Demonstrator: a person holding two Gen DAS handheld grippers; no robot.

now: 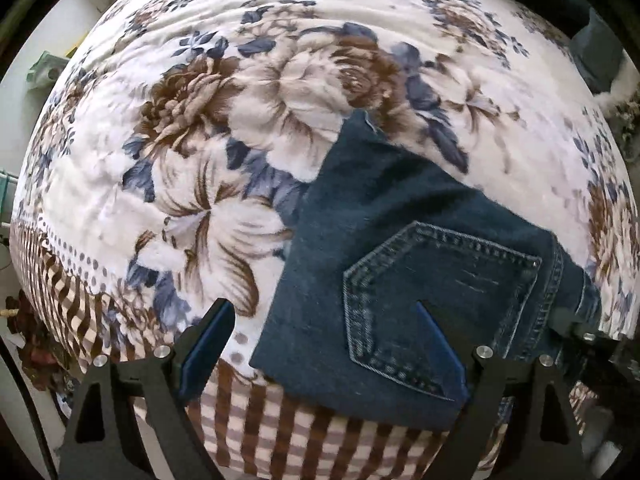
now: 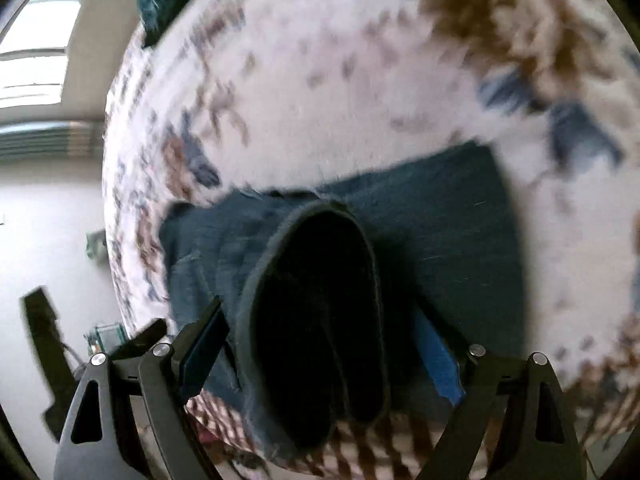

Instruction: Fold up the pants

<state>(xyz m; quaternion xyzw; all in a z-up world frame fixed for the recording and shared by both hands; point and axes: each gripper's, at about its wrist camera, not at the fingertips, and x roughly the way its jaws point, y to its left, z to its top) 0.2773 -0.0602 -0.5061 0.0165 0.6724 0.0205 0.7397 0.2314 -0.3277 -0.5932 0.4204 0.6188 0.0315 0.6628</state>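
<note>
Lying folded at the lower right of the left wrist frame, pocket side up, the jeans (image 1: pixel 400 240) are spread on the flowered blanket (image 1: pixel 200 100), right at its checked bottom border near the bed's edge. The left gripper (image 1: pixel 324 344) is held spread wide and empty over the pocket, while the right gripper (image 2: pixel 320 344) is seen with a rolled hem or cuff sitting between its fingers, though whether it's actually pinched can't be told through the blur. If that bundle is only loosely caught, the layers could be dragged apart or slid off the edge when it's lifted.
</note>
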